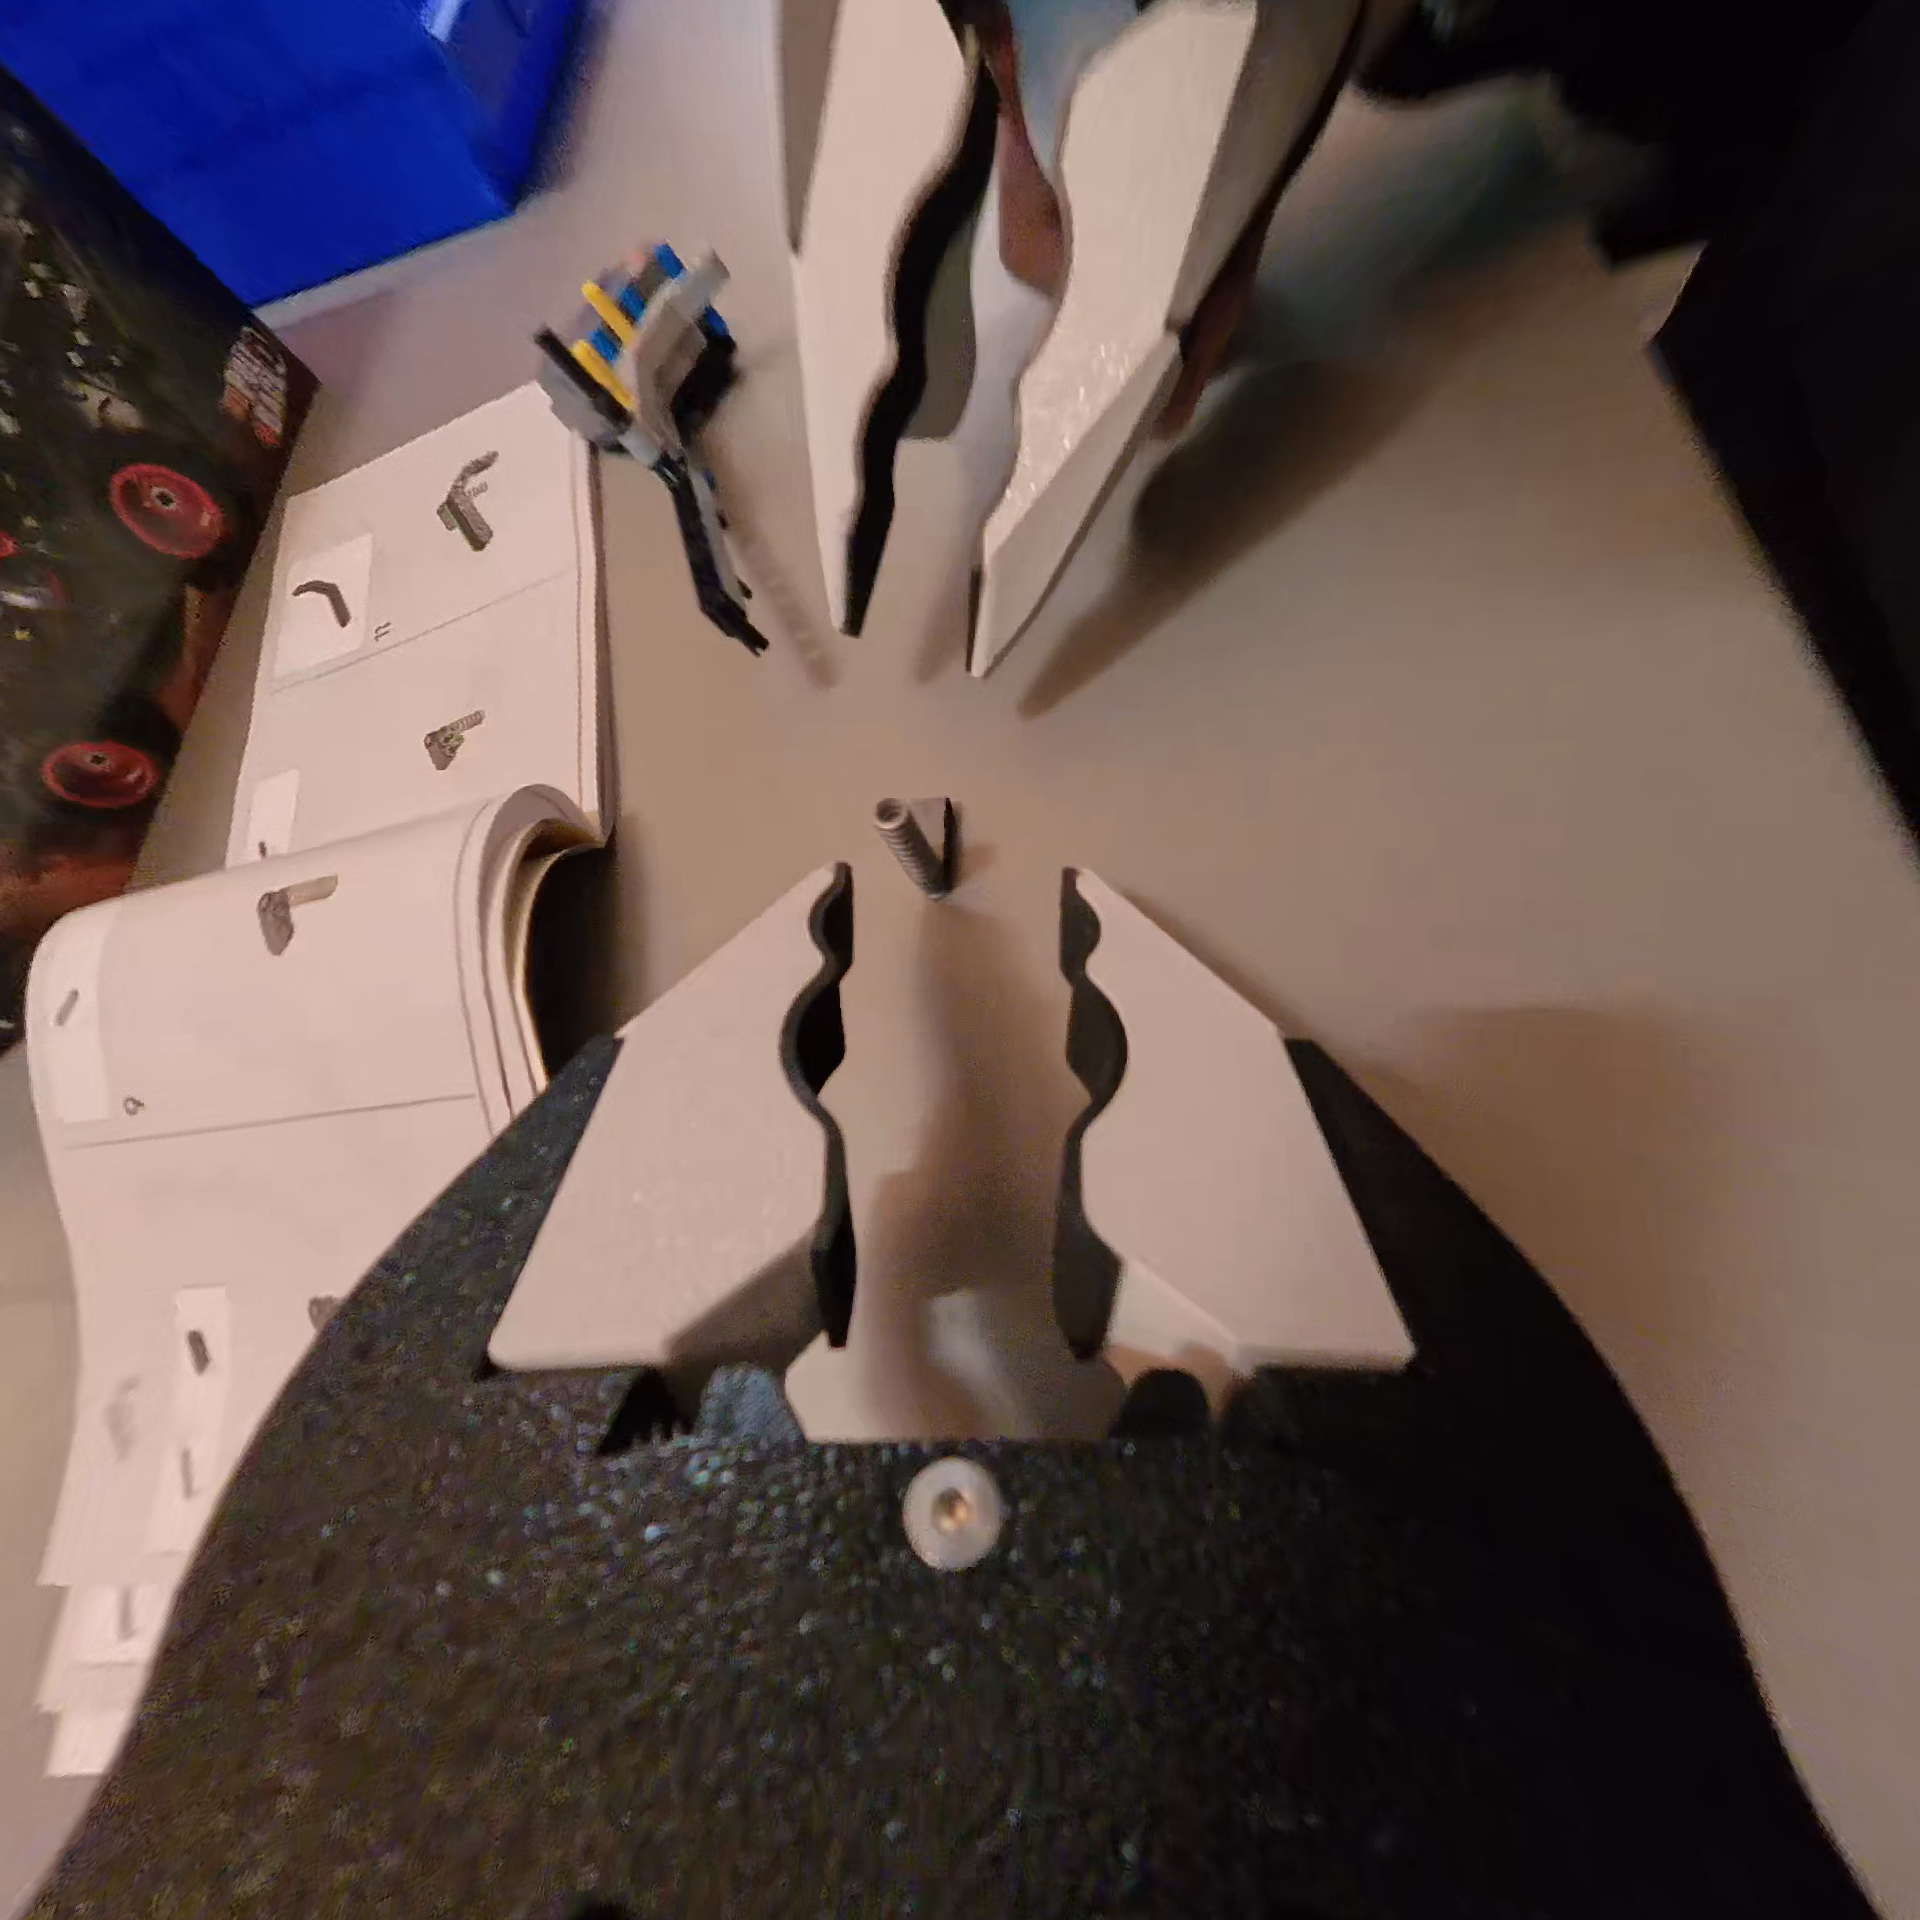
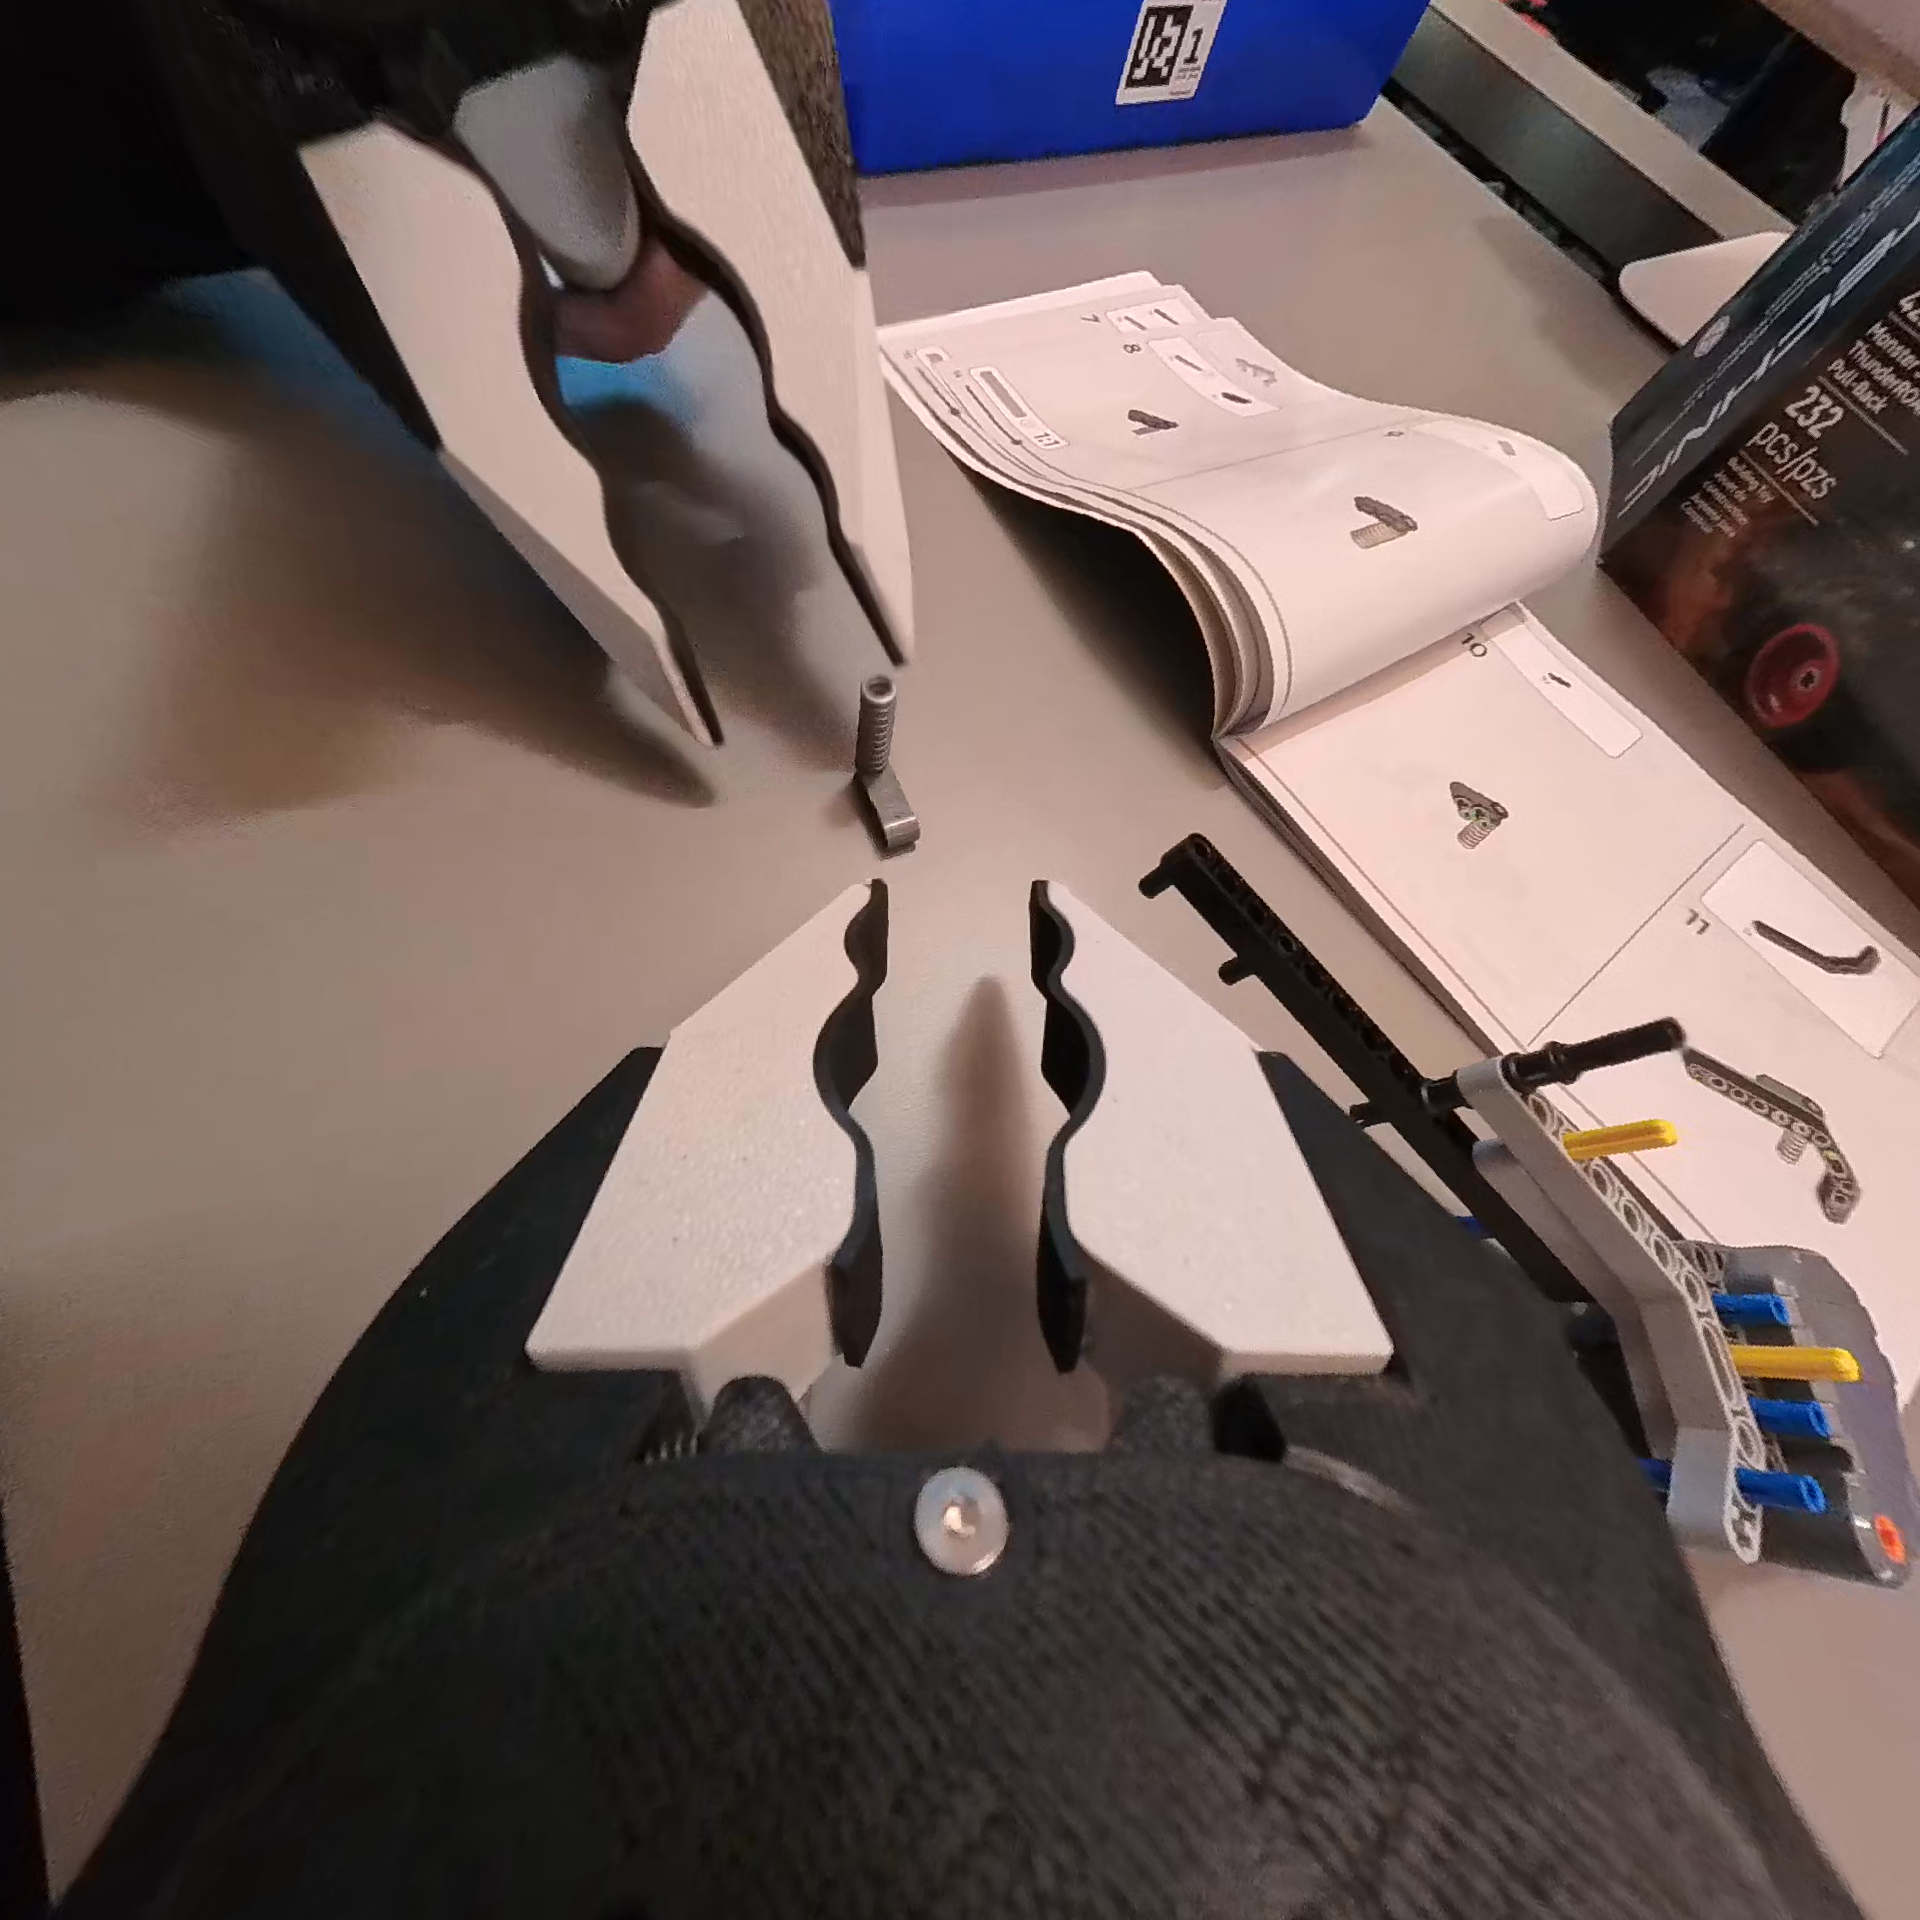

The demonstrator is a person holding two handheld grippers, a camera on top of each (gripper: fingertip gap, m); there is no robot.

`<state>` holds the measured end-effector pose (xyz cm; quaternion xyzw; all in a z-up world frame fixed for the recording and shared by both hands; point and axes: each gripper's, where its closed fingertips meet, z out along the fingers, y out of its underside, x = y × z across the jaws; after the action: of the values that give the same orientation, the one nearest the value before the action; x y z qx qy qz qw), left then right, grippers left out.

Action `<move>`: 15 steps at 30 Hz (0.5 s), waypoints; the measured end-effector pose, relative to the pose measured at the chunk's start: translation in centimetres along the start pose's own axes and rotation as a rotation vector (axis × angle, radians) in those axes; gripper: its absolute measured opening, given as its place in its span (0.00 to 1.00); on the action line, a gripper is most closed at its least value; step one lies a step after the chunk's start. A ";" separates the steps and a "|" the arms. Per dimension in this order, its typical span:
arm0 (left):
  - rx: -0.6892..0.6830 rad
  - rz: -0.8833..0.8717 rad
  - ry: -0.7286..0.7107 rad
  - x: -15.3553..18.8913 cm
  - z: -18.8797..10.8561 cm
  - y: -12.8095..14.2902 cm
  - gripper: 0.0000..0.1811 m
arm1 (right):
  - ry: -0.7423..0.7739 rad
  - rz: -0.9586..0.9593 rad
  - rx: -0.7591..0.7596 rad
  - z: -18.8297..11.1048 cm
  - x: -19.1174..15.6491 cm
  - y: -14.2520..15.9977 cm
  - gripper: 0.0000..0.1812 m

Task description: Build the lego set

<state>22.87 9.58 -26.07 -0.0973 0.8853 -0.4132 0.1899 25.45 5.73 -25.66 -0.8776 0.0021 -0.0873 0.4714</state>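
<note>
A small grey piece (image 1: 923,844), a ribbed spring-like post standing on a short dark grey foot, sits on the beige table between both grippers; it also shows in the right wrist view (image 2: 881,764). My left gripper (image 1: 956,878) is open and empty, its tips just short of the piece. My right gripper (image 2: 956,891) is open and empty, facing the piece from the opposite side. Each gripper shows in the other's view: the right one (image 1: 912,649), the left one (image 2: 805,701). A partly built grey, black, blue and yellow assembly (image 2: 1662,1299) lies beside my right gripper; it also shows in the left wrist view (image 1: 649,353).
An open instruction booklet (image 1: 416,665) lies left of my left gripper and right of my right gripper (image 2: 1351,582). The dark set box (image 1: 94,582) stands beyond the booklet, also in the right wrist view (image 2: 1787,499). A blue bin (image 2: 1101,83) stands at the table's far edge. The left gripper's tips are roughly 6 centimetres from the right gripper's.
</note>
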 end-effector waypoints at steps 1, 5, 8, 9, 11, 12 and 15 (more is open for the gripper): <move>0.042 -0.051 0.015 -0.2 -0.6 -0.4 0.21 | -0.005 0.011 0.003 0.0 0.1 0.0 0.14; 0.238 -0.264 -0.008 -3.1 -3.5 -1.6 0.20 | -0.020 -0.033 0.033 -0.2 0.2 -0.3 0.15; 0.433 -0.405 -0.034 -4.9 -5.5 -2.7 0.18 | -0.003 -0.010 0.054 -0.4 0.7 -0.6 0.14; 0.494 -0.440 -0.046 -5.4 -6.0 -3.0 0.17 | -0.001 0.005 0.047 -0.3 0.9 -0.5 0.15; 0.584 -0.479 -0.069 -6.1 -6.8 -3.4 0.16 | -0.008 0.022 0.040 -0.3 1.0 -0.4 0.15; 0.608 -0.482 -0.076 -6.3 -7.1 -3.6 0.15 | -0.007 0.026 0.048 -0.3 1.0 -0.5 0.14; 0.581 -0.469 -0.091 -6.4 -6.9 -3.1 0.15 | -0.026 0.054 0.066 -0.5 1.1 -0.7 0.14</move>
<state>25.83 14.50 -18.03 -0.2576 0.6756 -0.6745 0.1491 26.40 5.55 -24.66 -0.8622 0.0167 -0.0633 0.5023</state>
